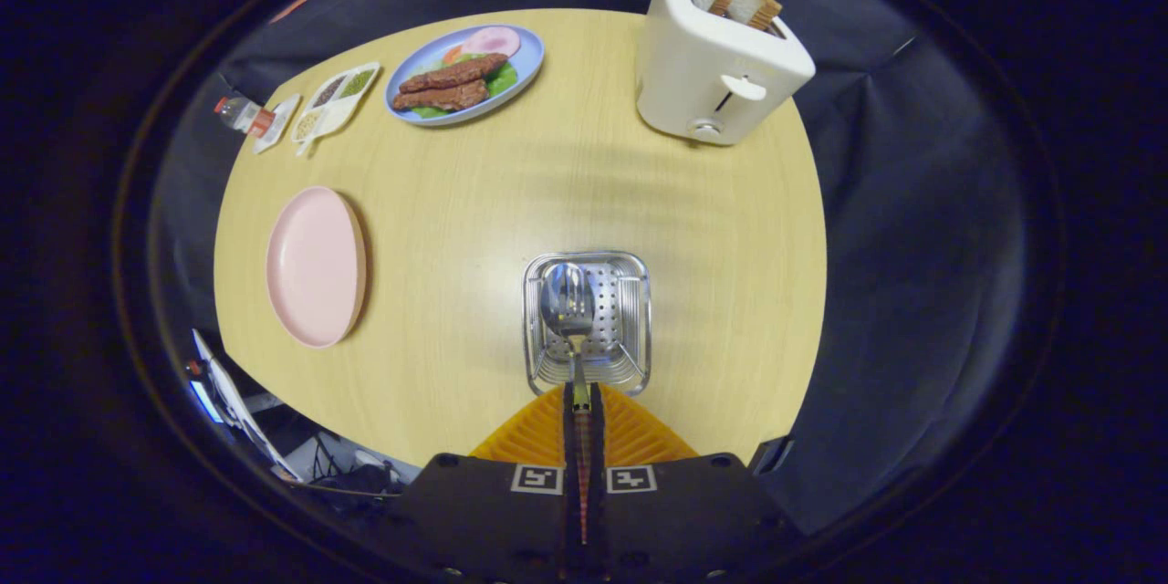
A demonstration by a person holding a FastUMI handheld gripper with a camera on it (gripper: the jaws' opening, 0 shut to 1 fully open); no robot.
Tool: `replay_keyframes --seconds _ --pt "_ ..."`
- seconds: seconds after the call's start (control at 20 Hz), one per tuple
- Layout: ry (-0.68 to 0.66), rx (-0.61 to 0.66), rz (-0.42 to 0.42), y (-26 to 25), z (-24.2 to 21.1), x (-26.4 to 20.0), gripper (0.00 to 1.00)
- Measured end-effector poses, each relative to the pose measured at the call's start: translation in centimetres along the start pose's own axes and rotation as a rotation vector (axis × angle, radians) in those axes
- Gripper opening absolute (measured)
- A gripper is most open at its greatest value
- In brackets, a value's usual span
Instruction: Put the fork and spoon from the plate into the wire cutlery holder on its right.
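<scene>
My gripper is shut on a thin metal handle that runs forward from between the fingers. At its far end a spoon and a fork show side by side, heads pointing away from me. They hang over the open top of the wire cutlery holder, a shiny square basket with a perforated inner wall, just ahead of the fingers. Whether the heads touch the basket I cannot tell. The pink plate lies bare on the wooden table, to the left of the holder.
A white toaster with bread slices stands beyond the holder to the right. A blue plate of food, a small divided tray and a small bottle sit along the far left.
</scene>
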State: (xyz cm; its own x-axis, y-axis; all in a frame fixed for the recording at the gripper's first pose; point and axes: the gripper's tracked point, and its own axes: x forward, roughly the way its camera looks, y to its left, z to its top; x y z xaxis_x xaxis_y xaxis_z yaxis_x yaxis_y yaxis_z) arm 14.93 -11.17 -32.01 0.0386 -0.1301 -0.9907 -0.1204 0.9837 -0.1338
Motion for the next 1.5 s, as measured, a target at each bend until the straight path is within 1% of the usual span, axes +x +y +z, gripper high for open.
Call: replay_keyframes --seconds 0.15,0.5,0.55,0.6,0.65,0.9,1.1,1.4,1.5 --pt "0.053 0.013 -0.005 0.1 -0.1 0.7 0.03" --pt "0.093 -0.018 -0.027 0.5 0.9 1.3 0.04" --pt "0.101 -0.017 -0.025 0.6 0.8 1.3 0.06" --pt "0.109 -0.013 -0.022 0.6 0.7 1.5 0.06" --pt "0.113 -0.005 -0.012 0.8 0.8 1.4 0.09" --pt "0.090 -0.011 -0.019 0.7 1.4 1.5 0.12" --pt "0.093 -0.001 -0.005 0.9 1.2 1.7 0.18" --pt "0.048 0.010 0.006 0.8 1.3 0.7 0.18" --pt "0.006 -0.010 0.010 1.0 1.3 -0.2 0.24"
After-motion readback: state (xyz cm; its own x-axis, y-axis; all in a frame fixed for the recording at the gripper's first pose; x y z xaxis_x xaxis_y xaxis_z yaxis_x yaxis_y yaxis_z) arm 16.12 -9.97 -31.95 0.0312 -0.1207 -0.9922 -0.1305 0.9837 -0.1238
